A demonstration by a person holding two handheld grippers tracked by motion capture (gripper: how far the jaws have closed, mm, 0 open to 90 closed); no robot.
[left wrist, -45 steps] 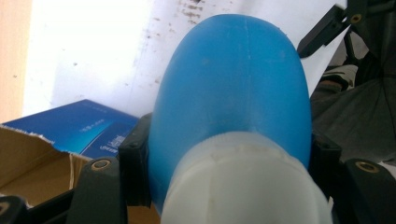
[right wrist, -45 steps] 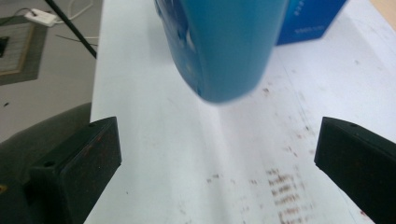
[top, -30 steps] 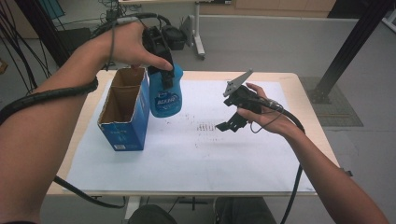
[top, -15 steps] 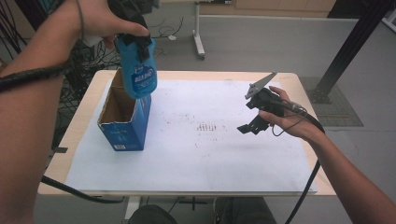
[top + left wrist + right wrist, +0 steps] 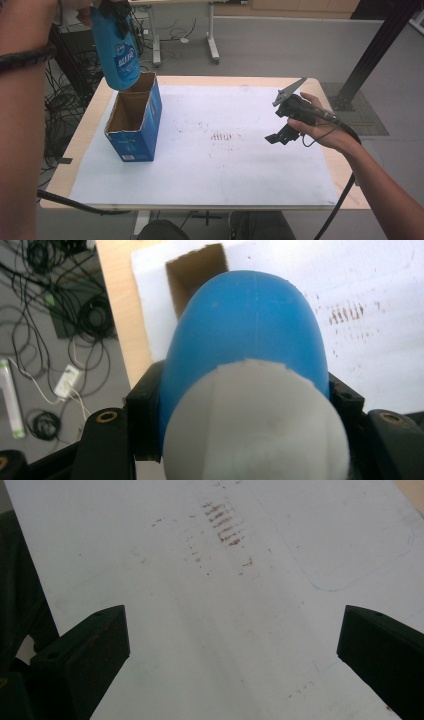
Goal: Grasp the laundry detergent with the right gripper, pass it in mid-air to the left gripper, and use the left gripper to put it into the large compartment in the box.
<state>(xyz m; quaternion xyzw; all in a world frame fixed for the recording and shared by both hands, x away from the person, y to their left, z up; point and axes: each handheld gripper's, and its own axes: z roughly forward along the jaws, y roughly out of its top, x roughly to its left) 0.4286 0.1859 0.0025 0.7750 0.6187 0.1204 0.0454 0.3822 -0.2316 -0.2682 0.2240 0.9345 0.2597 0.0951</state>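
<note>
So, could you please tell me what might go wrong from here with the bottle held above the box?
The blue bottle hangs high in the left gripper, slightly off the open carton; lowered askew, it could catch the rim and tip the carton. The jaws grip its rounded body, so it might slip.

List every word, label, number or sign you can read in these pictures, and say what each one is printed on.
Blue bottle: white label print, too blurred to read.
Blue cardboard box: a small white label low on its front, too small to read.
White sheet on the table: brown smudges, no writing.
No text can be read anywhere.
</note>
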